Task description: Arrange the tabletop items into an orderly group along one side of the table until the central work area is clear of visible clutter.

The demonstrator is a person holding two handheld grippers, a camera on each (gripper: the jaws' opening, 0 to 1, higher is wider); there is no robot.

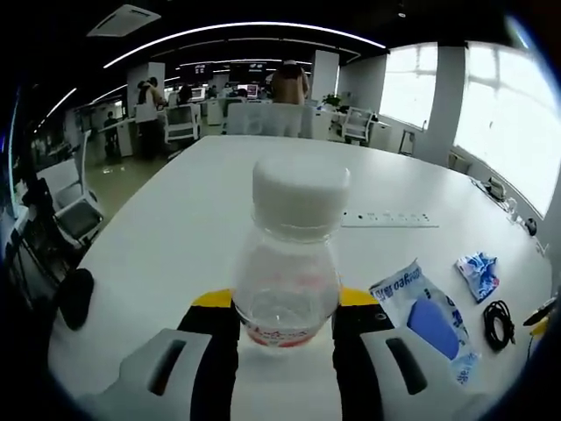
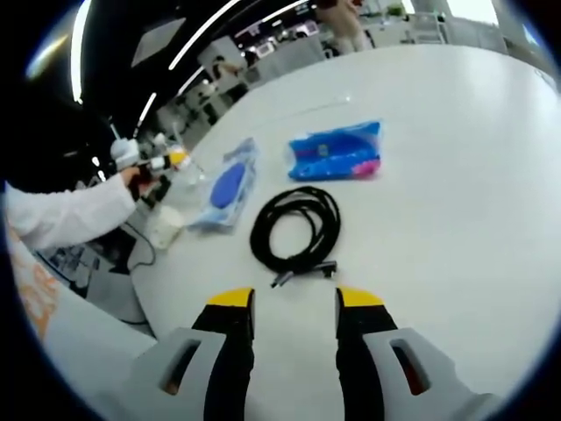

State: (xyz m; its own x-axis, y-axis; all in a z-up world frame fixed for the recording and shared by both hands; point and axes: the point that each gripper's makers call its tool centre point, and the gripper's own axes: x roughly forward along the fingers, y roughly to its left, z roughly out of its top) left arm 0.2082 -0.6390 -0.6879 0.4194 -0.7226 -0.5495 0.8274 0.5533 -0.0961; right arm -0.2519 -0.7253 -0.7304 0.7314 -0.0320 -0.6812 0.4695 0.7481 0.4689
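left gripper [image 1: 285, 320] around clear bottle [image 1: 287, 263], right gripper [image 2: 294, 307] by cable [image 2: 296, 230]

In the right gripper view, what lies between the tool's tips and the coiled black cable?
Bare white table; nothing lies between the right tool and the cable.

A white cap and a red-printed label band are seen on the clear plastic bottle [image 1: 289, 263]. The counter [image 2: 456, 175] is white. The coiled cable [image 2: 296, 230] is black. A blue pouch with pink print [image 2: 337, 151] and a clear packet with a blue insert [image 2: 226, 186] are seen. The jaws are black, tipped yellow, on grey bodies. A white sleeve [image 2: 66, 215] is shown.
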